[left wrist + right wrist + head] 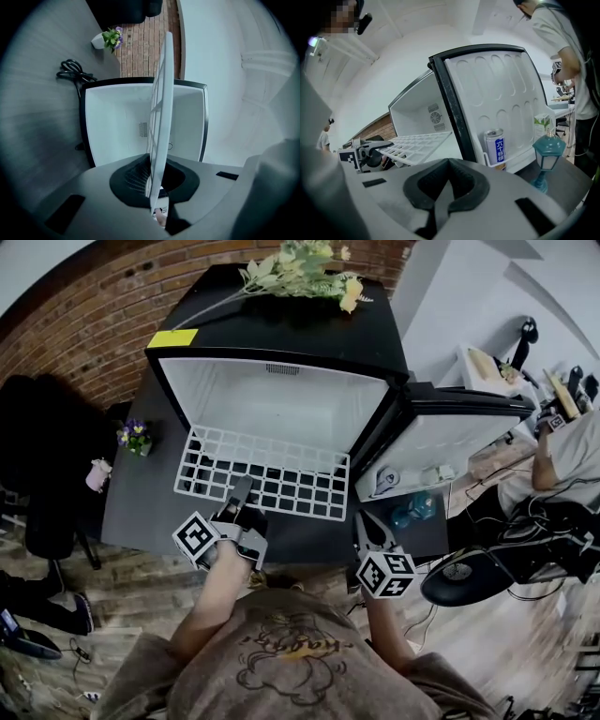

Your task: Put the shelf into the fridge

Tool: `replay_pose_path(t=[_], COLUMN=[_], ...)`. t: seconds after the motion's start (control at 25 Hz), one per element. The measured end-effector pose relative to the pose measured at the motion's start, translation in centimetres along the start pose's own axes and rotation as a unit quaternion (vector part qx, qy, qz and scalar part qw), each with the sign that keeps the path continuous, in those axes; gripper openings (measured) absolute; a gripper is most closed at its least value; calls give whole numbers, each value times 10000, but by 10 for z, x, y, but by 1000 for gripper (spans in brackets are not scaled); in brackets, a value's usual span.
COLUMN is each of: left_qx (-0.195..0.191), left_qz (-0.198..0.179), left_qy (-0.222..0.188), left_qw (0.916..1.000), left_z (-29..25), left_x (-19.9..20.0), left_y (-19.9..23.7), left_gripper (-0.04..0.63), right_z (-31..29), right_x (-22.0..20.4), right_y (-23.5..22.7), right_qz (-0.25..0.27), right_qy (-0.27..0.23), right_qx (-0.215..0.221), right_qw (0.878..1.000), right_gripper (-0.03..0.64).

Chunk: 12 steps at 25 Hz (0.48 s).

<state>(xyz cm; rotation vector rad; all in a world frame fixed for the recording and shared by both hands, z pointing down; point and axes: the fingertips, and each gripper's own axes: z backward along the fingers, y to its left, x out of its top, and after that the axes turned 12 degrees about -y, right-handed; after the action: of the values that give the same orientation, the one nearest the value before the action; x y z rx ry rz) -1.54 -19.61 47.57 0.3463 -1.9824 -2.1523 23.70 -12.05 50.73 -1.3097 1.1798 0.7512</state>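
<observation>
Head view looks down on a black mini fridge (281,329) standing on a dark grey tabletop (141,512), its door (441,437) swung open to your right and the white interior bare. The white wire shelf (267,474) lies roughly flat in front of the opening, with its far edge at the mouth of the cabinet and its near edge towards you.

Your left gripper (242,491) is clamped on that near edge. Its own view shows the grid edge-on between the pads, pointing straight into the fridge. Your right gripper (367,526) hangs just beside the shelf's right corner with its jaws pressed together and nothing between them.

Around the work:
- a bunch of yellow and white flowers (300,273) and a yellow sticky note (172,337) lie on top of the fridge
- a small potted plant (136,435) with purple blooms stands on the tabletop to the left, with a coiled black cable (72,72) near it
- the door rack holds a drinks can (494,146) and a carton (541,124); a teal lantern (548,154) stands on the tabletop just below

A brick wall (112,306) runs behind the fridge, the floor (122,587) is wood plank, and another person (562,456) stands at a cluttered desk on the right.
</observation>
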Motion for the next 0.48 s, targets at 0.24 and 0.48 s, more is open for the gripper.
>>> replay_pose_path(t=[0.24, 0.48], left_qx=[72, 48], left_qz=[620, 674], left_qy=[-101, -110], left_qw=[9980, 9977], left_z=[-1, -3], left_x=[2, 6], left_y=[2, -1], left_gripper=[48, 48], right_z=[-5, -8], right_x=[-8, -11], right_y=[4, 22], right_qz=[-56, -578], right_qy=[81, 7], right_qx=[76, 440], right_qw=[9999, 9974], right_gripper=[0, 0])
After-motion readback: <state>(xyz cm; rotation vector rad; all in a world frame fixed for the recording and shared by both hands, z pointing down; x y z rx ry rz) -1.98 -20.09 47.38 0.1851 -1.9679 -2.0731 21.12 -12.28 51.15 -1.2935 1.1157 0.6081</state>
